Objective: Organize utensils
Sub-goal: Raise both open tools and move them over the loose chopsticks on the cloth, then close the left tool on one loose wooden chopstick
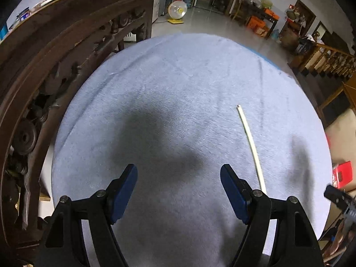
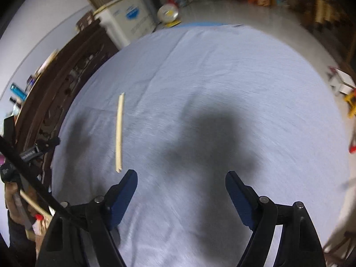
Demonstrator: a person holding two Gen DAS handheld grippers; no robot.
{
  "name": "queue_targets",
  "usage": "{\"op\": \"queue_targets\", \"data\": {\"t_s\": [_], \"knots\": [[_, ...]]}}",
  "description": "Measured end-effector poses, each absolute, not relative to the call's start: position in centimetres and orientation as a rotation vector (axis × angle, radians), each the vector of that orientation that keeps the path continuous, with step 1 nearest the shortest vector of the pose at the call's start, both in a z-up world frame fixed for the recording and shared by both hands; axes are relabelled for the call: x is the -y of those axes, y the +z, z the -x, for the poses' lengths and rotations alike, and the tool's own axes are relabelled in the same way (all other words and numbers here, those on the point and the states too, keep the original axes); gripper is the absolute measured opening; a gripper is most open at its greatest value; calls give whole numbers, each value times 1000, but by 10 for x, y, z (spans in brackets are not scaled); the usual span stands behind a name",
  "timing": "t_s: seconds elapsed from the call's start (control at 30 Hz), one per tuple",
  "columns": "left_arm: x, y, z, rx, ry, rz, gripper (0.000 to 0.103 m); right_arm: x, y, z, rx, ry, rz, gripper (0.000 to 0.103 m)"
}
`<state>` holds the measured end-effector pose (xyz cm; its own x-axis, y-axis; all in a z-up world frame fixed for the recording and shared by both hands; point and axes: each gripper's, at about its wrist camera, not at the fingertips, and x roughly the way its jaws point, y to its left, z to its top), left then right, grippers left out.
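A pale cream chopstick (image 1: 251,143) lies alone on the light blue cloth (image 1: 178,89) that covers the table. In the left wrist view it runs away from me just right of my right-hand finger. My left gripper (image 1: 178,171) hangs above the cloth, open, nothing between its blue pads. In the right wrist view the same chopstick (image 2: 119,131) lies ahead and left of my left-hand finger. My right gripper (image 2: 181,176) is open too and holds nothing. That view is blurred by motion.
A carved dark wooden cabinet (image 1: 55,71) stands close along the table's left side. In the right wrist view the other gripper's body (image 2: 33,153) and a hand (image 2: 15,202) show at the left edge. Beyond the cloth (image 2: 222,77) lies pale floor with a fan (image 1: 177,11).
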<state>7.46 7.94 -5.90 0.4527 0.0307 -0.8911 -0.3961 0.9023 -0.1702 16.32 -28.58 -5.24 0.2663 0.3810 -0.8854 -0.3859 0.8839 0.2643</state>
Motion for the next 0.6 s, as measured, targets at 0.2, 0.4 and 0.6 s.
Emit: {"op": "queue_targets", "data": {"t_s": [0.2, 0.4, 0.6], "knots": [[-73, -76, -134, -1159, 283, 347, 77, 229, -76, -215, -1272, 550, 68, 78], [-48, -99, -206, -1284, 231, 333, 77, 243, -83, -218, -1245, 538, -26, 78], [-34, -113, -234, -1335, 242, 317, 77, 267, -98, -218, -1266, 536, -84, 78]]}}
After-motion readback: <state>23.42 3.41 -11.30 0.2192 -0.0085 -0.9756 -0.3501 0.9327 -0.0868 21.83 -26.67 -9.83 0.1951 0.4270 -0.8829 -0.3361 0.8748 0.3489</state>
